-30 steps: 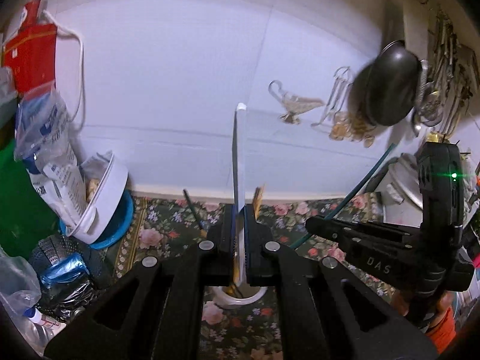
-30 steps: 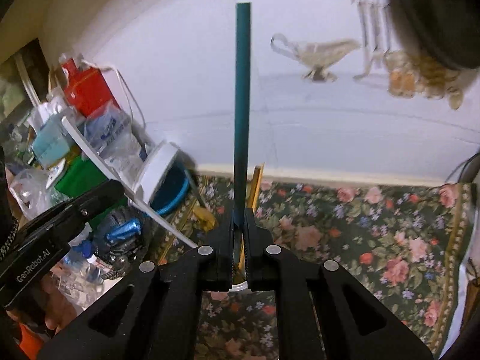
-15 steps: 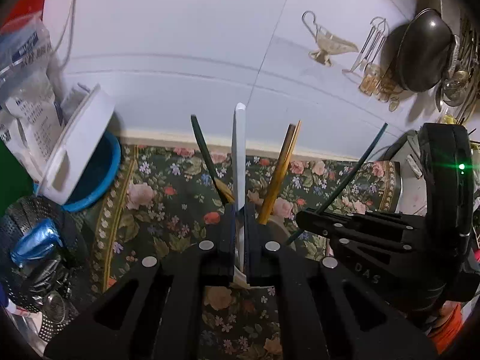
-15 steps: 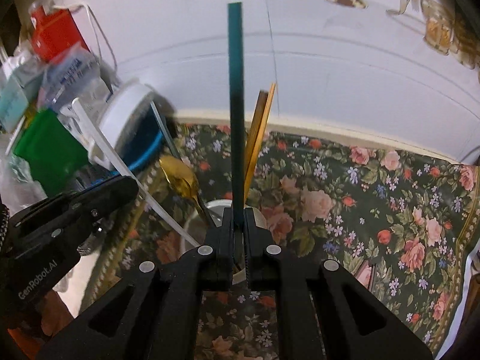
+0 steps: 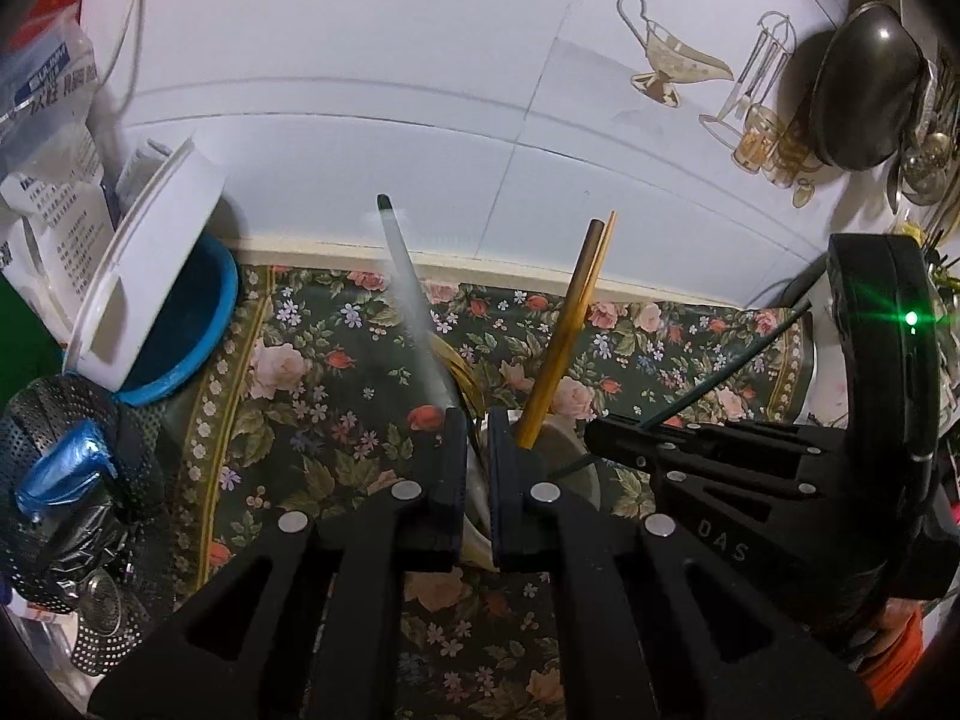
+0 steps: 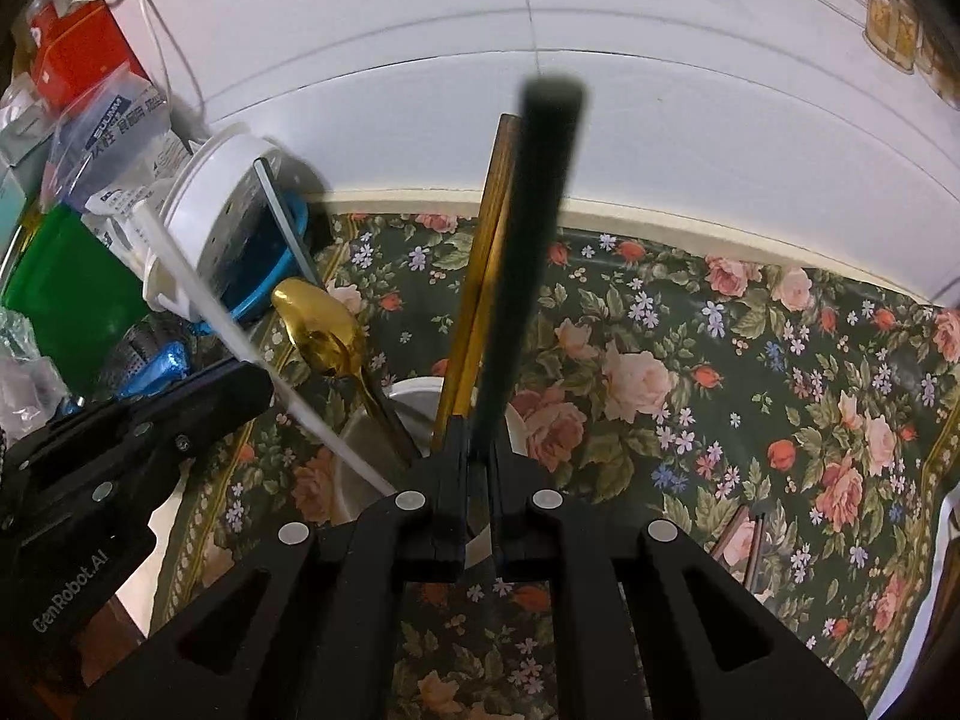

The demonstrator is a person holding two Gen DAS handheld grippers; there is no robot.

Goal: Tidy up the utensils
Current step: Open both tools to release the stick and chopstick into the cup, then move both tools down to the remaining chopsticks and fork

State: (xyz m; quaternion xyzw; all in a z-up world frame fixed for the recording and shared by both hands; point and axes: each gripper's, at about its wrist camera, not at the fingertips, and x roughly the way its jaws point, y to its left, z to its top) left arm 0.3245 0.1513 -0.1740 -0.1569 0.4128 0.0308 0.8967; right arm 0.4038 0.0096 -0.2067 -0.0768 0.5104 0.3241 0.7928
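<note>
A white cup [image 6: 414, 390] stands on the floral cloth and holds gold chopsticks [image 6: 480, 276] and a gold spoon [image 6: 318, 324]. My left gripper [image 5: 477, 420] hangs just over the cup [image 5: 564, 438] with its jaws slightly apart; the white utensil handle [image 5: 411, 300] leans left between them and looks loose. My right gripper [image 6: 477, 444] is shut on a dark green utensil handle [image 6: 528, 252] that rises from the cup. The chopsticks [image 5: 570, 336] also show in the left wrist view. Each gripper shows in the other's view.
A white tub in a blue bowl [image 5: 180, 306] leans at the left, with a perforated metal basket [image 5: 66, 420], bags and a red box [image 6: 78, 54]. A tiled wall [image 5: 420, 90] is behind. A dark pan [image 5: 864, 90] hangs at the right. Floral cloth [image 6: 750, 390] spreads right.
Both grippers have lowered onto the cup. The left jaws have opened a little and the white handle has tipped to the left. The green handle now leans right in the right gripper.
</note>
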